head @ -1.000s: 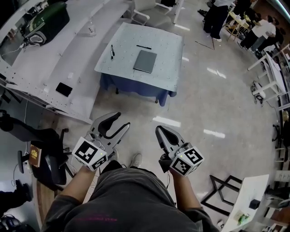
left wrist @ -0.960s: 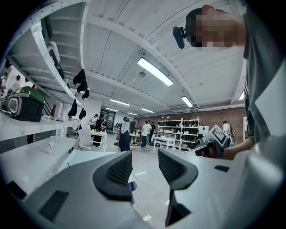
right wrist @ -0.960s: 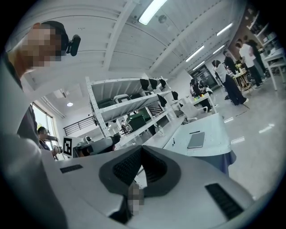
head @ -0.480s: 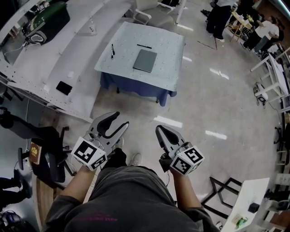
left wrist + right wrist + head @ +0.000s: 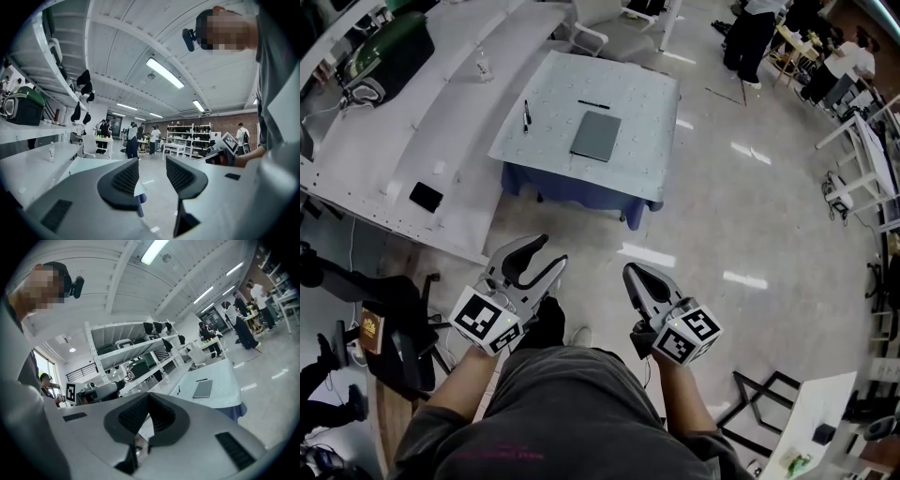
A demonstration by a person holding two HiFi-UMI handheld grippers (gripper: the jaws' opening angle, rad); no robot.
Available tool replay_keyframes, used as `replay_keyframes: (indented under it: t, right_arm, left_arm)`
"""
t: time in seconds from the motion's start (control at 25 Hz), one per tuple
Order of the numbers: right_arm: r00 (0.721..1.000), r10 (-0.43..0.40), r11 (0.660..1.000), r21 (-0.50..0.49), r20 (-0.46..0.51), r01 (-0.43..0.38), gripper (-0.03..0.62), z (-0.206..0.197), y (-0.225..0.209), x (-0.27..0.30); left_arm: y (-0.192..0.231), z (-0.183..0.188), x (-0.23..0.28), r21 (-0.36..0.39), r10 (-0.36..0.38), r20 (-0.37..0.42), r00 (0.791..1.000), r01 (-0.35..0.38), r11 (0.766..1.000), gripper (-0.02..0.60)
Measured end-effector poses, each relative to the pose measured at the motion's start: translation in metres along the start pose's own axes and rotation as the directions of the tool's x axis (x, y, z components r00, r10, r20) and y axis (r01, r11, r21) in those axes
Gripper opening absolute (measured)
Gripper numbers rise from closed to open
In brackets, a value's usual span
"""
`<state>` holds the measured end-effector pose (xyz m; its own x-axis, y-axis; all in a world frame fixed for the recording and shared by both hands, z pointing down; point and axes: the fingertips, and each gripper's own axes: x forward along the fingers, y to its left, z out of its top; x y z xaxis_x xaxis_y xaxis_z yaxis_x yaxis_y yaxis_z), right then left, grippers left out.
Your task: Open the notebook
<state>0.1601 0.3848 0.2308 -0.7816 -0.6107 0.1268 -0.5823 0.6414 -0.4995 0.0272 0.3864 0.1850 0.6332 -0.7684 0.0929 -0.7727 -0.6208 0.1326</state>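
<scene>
Left gripper (image 5: 549, 251): held low in front of the person's body, above the floor. Its jaws are spread, with only open air between the pads. The left gripper view confirms a clear gap.

Right gripper (image 5: 631, 272): held level with the left one and just beside it. Its jaws are pressed together at the tips and pinch nothing.

Table (image 5: 539, 141): stands well ahead of both sets of jaws, across a stretch of floor. A blue skirt hangs below its pale top.

Notebook (image 5: 595, 136): lies flat and closed on the table top. It is far forward of the jaws, on a line that runs between the two grippers. In the right gripper view it sits beyond the shut tips and to their right. Neither gripper touches it.

Pens: one pen (image 5: 526, 114) lies left of the notebook, and a second pen (image 5: 593, 104) lies just past its far edge.
</scene>
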Motion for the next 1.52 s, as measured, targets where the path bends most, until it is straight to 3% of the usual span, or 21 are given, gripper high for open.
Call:
replay_keyframes:
  t: [1.04,1.52]
  right_arm:
    - [0.993,-0.112,0.994,0.006,-0.033,0.112,0.003,0.055,-0.057,0.223]
    - [0.983,-0.184,0.983,0.005,-0.001,0.184,0.003,0.075,-0.077,0.266]
  left_arm:
    - [0.226,0.019,0.09,-0.053,-0.114,-0.035,0.993,0.112,0.992,0.183]
    - [0.278,0.026,0.118,-0.047,-0.171,-0.032,0.985,0.169,0.984,0.181]
